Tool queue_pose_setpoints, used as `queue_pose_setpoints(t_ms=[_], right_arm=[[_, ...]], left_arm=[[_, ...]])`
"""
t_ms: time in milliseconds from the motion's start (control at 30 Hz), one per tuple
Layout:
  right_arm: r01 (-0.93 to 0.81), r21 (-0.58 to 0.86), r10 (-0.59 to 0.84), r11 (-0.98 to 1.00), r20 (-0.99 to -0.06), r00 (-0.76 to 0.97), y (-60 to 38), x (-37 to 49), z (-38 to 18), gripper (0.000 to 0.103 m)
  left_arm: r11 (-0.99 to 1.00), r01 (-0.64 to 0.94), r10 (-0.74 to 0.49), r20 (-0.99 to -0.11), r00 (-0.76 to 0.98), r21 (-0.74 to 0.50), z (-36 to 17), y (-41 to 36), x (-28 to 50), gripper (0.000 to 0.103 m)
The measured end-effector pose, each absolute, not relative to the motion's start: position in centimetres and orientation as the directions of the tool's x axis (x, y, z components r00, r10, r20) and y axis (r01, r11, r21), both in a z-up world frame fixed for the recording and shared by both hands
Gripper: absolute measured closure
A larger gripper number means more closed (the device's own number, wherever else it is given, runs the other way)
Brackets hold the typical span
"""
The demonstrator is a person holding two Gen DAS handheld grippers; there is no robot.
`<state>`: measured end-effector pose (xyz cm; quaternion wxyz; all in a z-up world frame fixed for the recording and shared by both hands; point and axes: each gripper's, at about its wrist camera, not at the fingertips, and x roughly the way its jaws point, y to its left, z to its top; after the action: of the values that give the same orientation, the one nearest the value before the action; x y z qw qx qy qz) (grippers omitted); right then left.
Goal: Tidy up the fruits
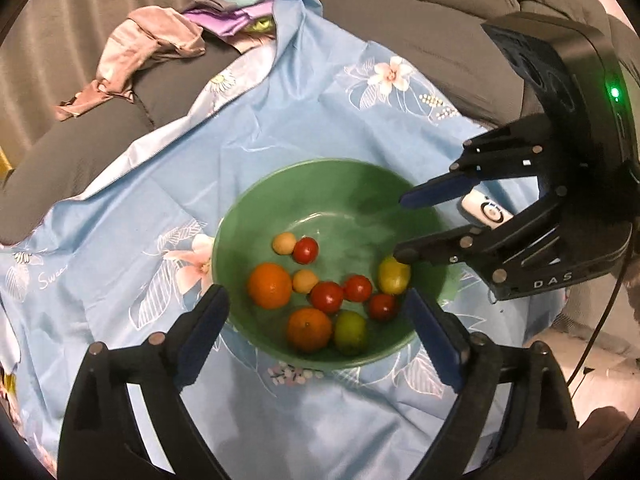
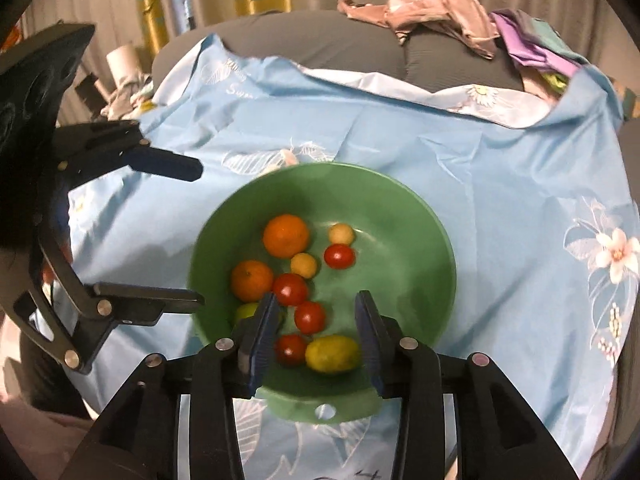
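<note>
A green bowl [image 1: 360, 208] [image 2: 400, 248] sits on a blue floral cloth and holds all the fruit I can see. Inside lie two oranges [image 1: 269, 285] [image 2: 286, 235], several red tomatoes [image 1: 327, 297] [image 2: 339, 256], two small pale round fruits [image 1: 284, 243] [image 2: 341, 234], a yellow lemon [image 1: 394, 275] [image 2: 332, 353] and a green lime [image 1: 350, 332] [image 2: 245, 311]. My left gripper [image 1: 316, 304] [image 2: 197, 234] hangs wide open above the bowl's near rim, with nothing in it. My right gripper [image 2: 317, 300] [image 1: 402, 227] is partly open over the lemon and tomatoes, its pads touching nothing.
The blue cloth [image 1: 280, 128] [image 2: 440, 140] drapes over a grey cushioned seat [image 1: 100, 136] [image 2: 300, 40]. Crumpled pink and purple clothes [image 1: 152, 36] [image 2: 440, 8] lie at the back. A white device [image 1: 486, 210] rests beside the bowl under the right gripper. Curtains hang behind.
</note>
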<state>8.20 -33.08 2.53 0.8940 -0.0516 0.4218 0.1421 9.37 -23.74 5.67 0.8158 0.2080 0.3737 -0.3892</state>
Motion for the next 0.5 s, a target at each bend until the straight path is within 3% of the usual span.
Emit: queue_pose_setpoints(t_ms=[233,500], right_arm=[[-0.239,0.055,0.202,0.969,-0.732,0.651,-33.2,6.4,4.7,0.063],[-0.184,0.077,0.184,0.980,-0.700,0.690,-32.6,3.8,6.2,0.063]], left_arm=[[0.672,0.735,-0.459,-0.731,0.505,0.086,7.2,-22.9,8.2,0.003],[0.736,0.663,-0.403,-0.699,0.590,0.135,8.4,-21.7,5.8,0.001]])
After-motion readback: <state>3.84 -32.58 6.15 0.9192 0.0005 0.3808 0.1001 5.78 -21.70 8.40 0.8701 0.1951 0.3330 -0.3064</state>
